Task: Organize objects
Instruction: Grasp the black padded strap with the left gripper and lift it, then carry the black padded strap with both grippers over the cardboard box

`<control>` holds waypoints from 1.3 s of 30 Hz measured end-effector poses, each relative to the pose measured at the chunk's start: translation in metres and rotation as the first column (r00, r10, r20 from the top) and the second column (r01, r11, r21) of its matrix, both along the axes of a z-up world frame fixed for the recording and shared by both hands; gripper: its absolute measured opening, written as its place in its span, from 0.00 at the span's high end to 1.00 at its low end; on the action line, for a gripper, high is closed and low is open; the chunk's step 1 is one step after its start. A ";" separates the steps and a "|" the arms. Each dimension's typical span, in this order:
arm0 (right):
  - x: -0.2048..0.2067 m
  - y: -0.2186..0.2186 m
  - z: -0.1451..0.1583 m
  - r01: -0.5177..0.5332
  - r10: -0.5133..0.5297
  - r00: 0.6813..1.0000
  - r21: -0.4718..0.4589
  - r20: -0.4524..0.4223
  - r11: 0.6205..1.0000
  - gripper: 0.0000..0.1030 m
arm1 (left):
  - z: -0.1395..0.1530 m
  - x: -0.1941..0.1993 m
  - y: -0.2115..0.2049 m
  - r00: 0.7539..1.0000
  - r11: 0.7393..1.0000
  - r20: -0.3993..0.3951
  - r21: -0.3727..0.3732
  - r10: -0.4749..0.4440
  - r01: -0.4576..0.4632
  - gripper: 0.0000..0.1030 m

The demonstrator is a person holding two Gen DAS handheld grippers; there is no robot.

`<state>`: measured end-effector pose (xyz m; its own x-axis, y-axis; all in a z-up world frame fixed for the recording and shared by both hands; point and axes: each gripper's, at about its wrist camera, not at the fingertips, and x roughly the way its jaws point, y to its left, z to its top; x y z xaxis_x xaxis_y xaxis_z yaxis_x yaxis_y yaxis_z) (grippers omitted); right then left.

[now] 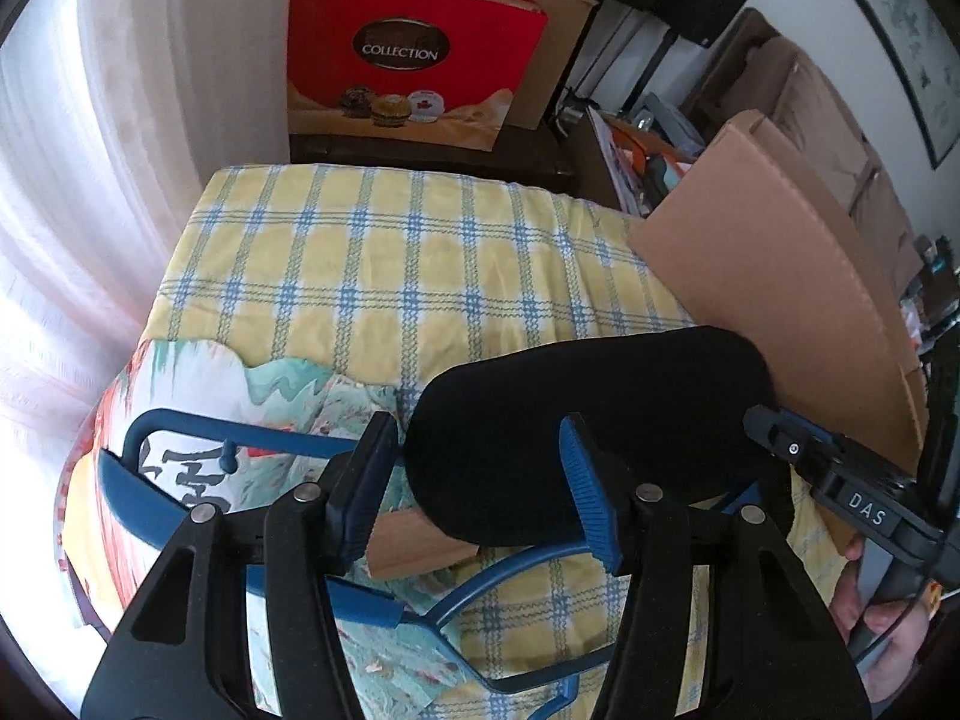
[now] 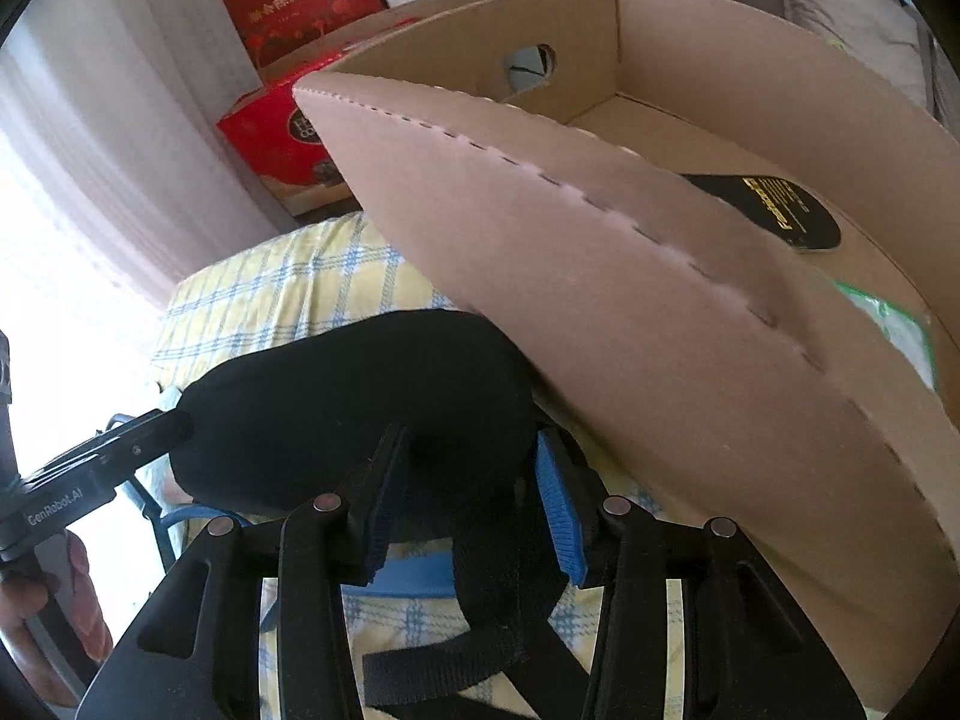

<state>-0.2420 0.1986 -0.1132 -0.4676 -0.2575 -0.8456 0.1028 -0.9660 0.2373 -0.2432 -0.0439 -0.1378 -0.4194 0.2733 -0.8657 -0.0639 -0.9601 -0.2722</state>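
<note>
Black padded cushion sits on the yellow-blue checked cloth, touching the cardboard box wall. Both grippers pinch it: left gripper jaws clamp its near edge, right gripper jaws squeeze the other end. Black strap hangs below. Blue wire frame and patterned paper underneath. Red gift box behind.

Black cushion, yellow-blue plaid cloth

Black cushion on the checked cloth, against the cardboard box to its right. Flat packets inside the box; gift boxes behind the cloth.
</note>
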 end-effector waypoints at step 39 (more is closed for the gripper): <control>0.028 0.022 0.134 -0.071 0.054 0.985 -0.098 -0.165 0.993 0.83 | 0.135 0.019 0.027 0.981 0.978 -0.191 0.196 -0.032 0.070 0.66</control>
